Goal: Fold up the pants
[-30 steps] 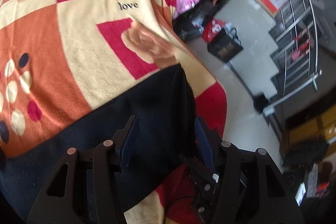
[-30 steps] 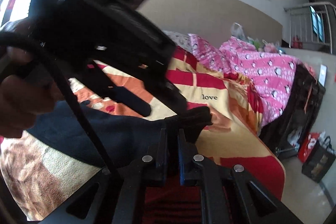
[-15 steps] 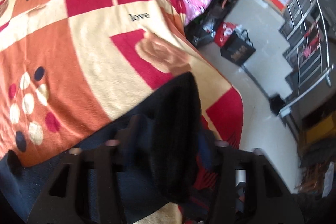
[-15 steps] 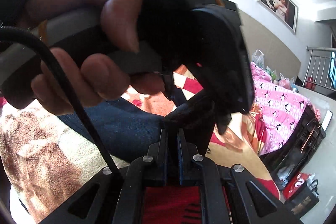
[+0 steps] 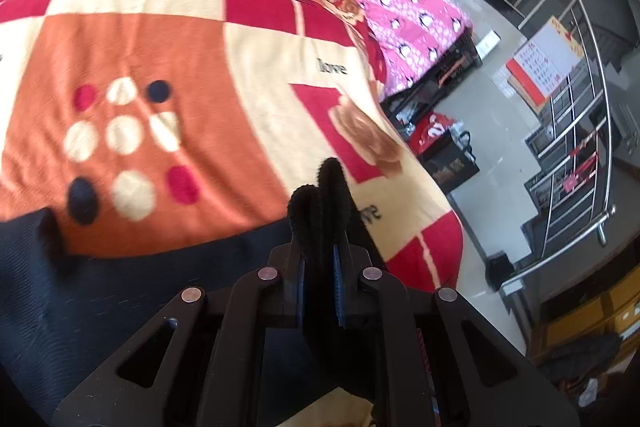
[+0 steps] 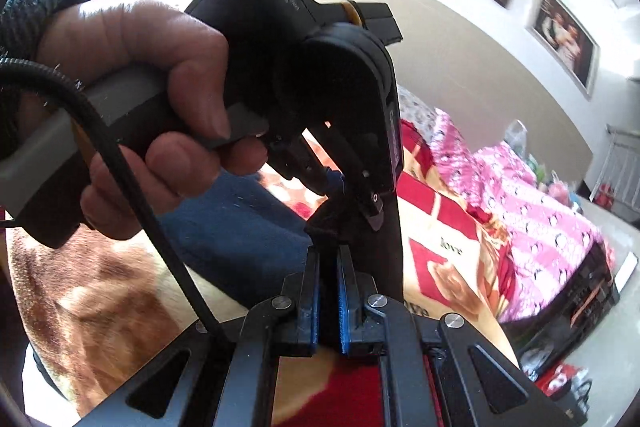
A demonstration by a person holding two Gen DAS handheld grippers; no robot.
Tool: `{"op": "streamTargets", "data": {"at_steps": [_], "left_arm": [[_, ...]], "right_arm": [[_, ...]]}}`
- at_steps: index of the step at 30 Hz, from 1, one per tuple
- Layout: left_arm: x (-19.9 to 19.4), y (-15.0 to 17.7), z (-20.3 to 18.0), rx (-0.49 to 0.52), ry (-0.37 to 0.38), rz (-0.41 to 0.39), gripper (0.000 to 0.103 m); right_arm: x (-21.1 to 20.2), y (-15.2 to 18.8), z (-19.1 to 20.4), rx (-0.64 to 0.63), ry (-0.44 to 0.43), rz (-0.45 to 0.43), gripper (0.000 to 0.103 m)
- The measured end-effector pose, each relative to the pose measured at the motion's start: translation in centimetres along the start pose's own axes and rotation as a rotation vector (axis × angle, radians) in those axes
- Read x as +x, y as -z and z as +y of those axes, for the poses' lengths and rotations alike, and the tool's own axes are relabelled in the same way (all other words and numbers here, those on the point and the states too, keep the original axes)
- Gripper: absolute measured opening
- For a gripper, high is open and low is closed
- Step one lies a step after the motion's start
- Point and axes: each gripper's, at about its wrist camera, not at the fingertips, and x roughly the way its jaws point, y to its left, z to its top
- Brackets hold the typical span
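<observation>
step: mid-fold, both corners of the pants [image 5: 120,291] pinched up, body still flat on the blanket [image 5: 168,39]
left gripper [image 5: 318,247]: jaws closing, bunched dark cloth between the pads
right gripper [image 6: 328,259]: clamped narrow on the hem
left hand [image 6: 132,99]: wrapped round its handle, crossing close in front of the right, tilted down
next: probably carry both corners across together, kept level

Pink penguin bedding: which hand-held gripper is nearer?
Left hand-held gripper, narrowly: its jaws closing on the pants just ahead of the right hand-held gripper, which clamps them too; pink bedding lies beyond both.
</observation>
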Motion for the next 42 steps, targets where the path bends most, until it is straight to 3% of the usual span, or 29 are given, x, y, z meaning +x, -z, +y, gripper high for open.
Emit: {"op": "streamTargets", "data": {"at_steps": [10,18,33,35,42], "left_arm": [[-5.5,1.2,4.7,-0.025,-0.045,-0.109,0.01],[-8.4,3.1,9.4,-0.126,-0.096,-0.14,0.009],[-9.4,4.6,11.6,-0.169,-0.132,-0.137,0.011],[-9.3,4.9,11.8,-0.172,-0.156,-0.141,0.015],[-9.6,5.7,12.5,-0.197,-0.153,-0.201,0.013]], "right_arm": [[0.4,-3.8,4.1,-0.065,-0.113,-0.048,0.007],[1.2,-5.8,7.6,-0.104,-0.215,-0.072,0.004],[1.1,-6.5,9.4,-0.087,-0.268,-0.098,0.004],[1.3,-6.4,9.5,-0.075,-0.297,-0.084,0.004],[1.4,-5.9,9.0,-0.036,-0.38,-0.062,0.007]]}}
